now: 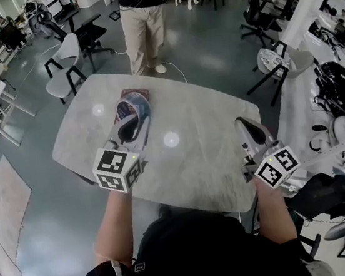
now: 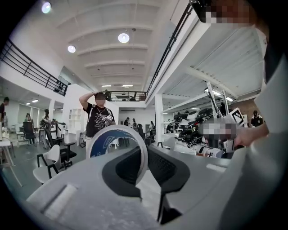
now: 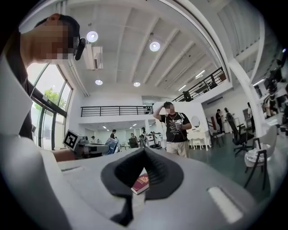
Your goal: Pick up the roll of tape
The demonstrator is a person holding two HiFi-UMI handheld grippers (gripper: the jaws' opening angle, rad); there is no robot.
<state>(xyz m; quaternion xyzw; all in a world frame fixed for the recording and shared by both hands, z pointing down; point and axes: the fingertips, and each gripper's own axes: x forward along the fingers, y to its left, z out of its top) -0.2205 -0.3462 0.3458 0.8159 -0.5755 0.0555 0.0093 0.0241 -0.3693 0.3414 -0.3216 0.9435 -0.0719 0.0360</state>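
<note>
the left gripper (image 2: pixel 146 152) has its jaws nearly closed, pinching only the thin wall of the roll of tape (image 2: pixel 105 141), which looks lifted clear of the table (image 1: pixel 206 155) above a red booklet (image 3: pixel 140 184). with so narrow a hold, the ring could pivot or slip out if the hand tilts or jerks. the right gripper (image 3: pixel 144 155), closed on nothing, is well apart.

This is a large open-plan lab or workshop hall. It has a high white ceiling with round lights (image 2: pixel 123 37) and an upper gallery behind a black railing (image 3: pixel 112 110). Black office chairs (image 1: pixel 89 34) stand on a grey floor (image 1: pixel 28 140). A side table (image 1: pixel 298 111) is heaped with gear (image 1: pixel 341 77), and people (image 1: pixel 142 18) stand about.
</note>
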